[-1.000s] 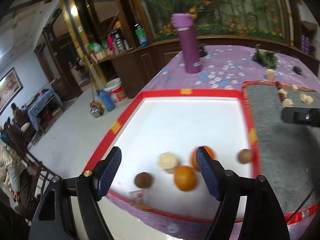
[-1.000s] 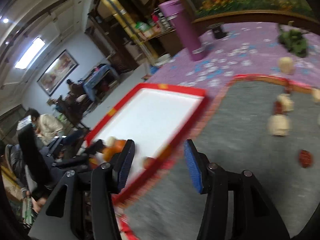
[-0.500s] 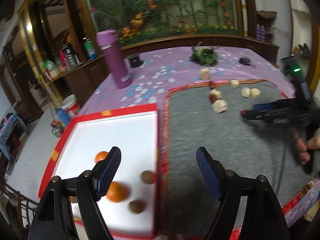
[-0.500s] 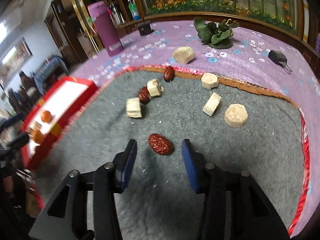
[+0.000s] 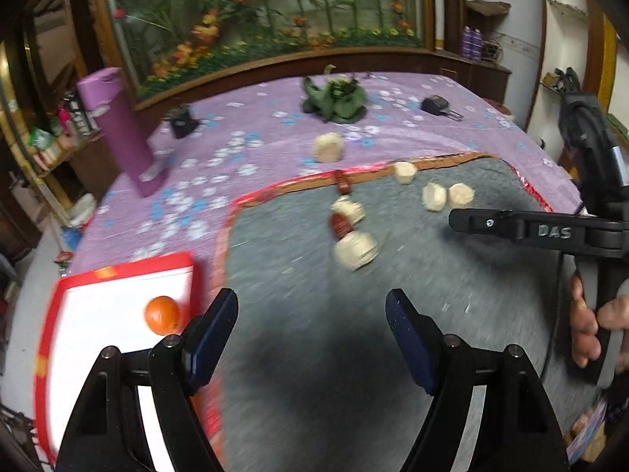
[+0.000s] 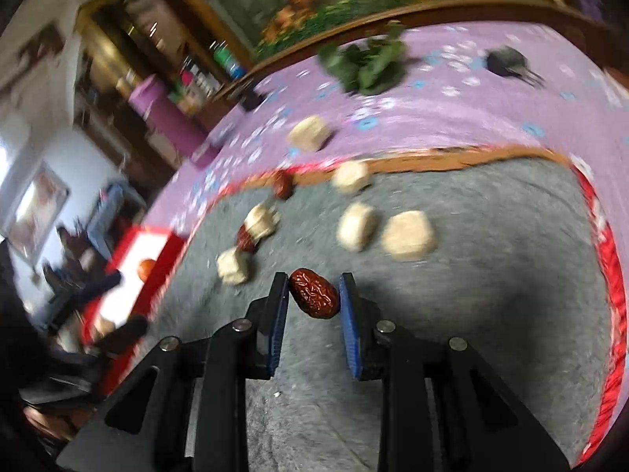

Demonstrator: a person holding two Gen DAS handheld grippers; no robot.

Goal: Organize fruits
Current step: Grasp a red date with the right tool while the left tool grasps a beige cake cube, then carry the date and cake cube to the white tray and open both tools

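My right gripper [image 6: 313, 289] is shut on a wrinkled red date [image 6: 314, 299], its blue pads touching both sides just above the grey mat [image 6: 491, 314]. Two more red dates [image 6: 284, 187] [image 6: 245, 238] and several beige chunks [image 6: 409, 236] lie farther out on the mat. My left gripper [image 5: 310, 314] hangs open over the mat's near left part with nothing between its fingers. An orange [image 5: 162, 314] sits in the white red-rimmed tray [image 5: 118, 271] to the left. In the left wrist view the right gripper [image 5: 458, 218] reaches in from the right, held by a hand [image 5: 589, 330].
A purple flask [image 5: 122, 129] stands on the purple flowered cloth behind the tray. A green plant ornament [image 5: 334, 98], a black device [image 5: 436, 104] and one beige chunk [image 5: 328, 147] lie beyond the mat's red border. People sit in the room far left.
My left gripper swung right, from over the tray to over the grey mat. My right gripper came down around the red date and its fingers narrowed onto it.
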